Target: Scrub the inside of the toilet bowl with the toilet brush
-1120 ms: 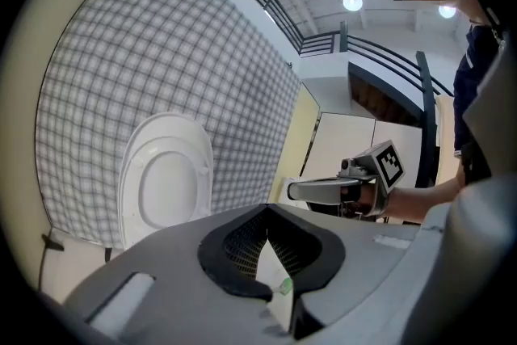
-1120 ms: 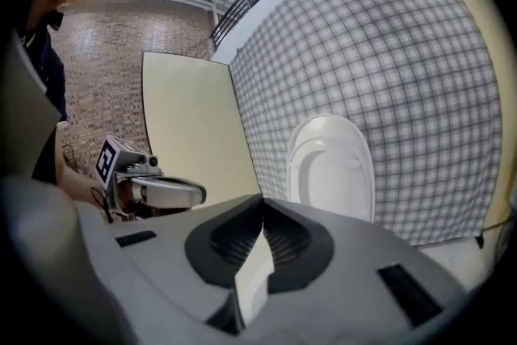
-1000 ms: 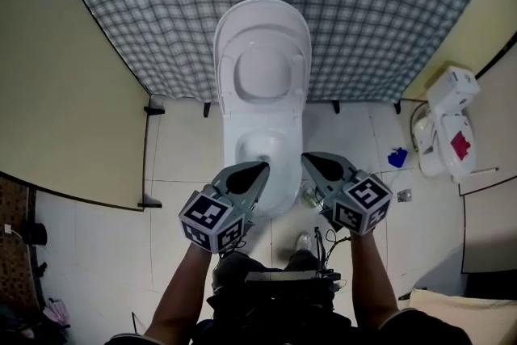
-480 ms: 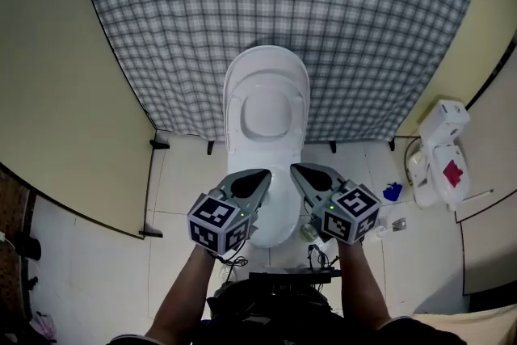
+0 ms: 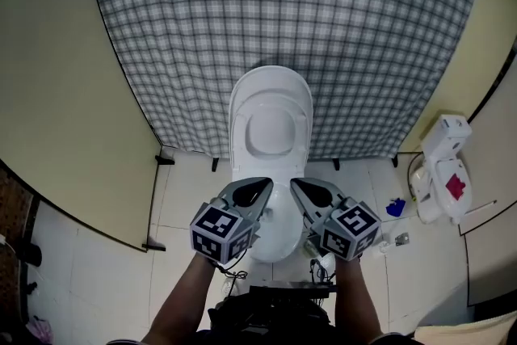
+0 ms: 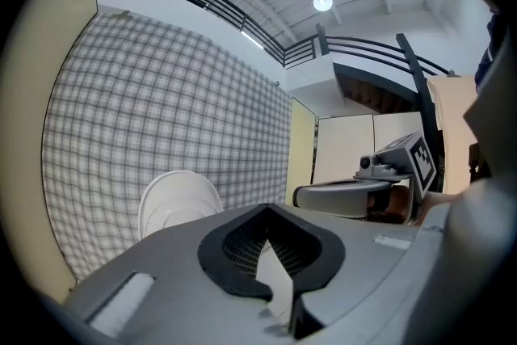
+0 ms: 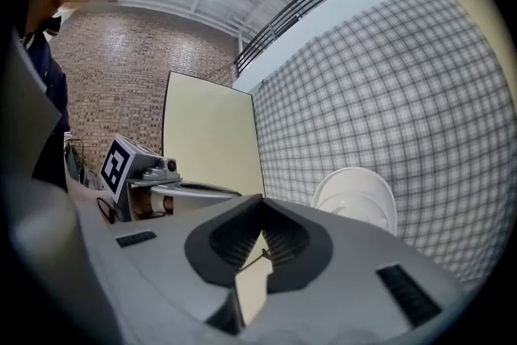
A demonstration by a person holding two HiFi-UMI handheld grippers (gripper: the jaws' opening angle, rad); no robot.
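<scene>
Toilet bowl (image 5: 273,238) sits on the white floor (image 5: 190,190), right in front of the person and partly under both claws. The left claw (image 5: 263,187) is clenched, with nothing in it. The right claw (image 5: 296,187) is clenched too, and it holds nothing. They hang side by side over the bowl, not touching it. Behind the bowl, the lid (image 5: 271,125) stands up. A small blue thing (image 5: 395,208) lies on the floor, off to the right. Farthest back is a checked wall (image 5: 283,4).
</scene>
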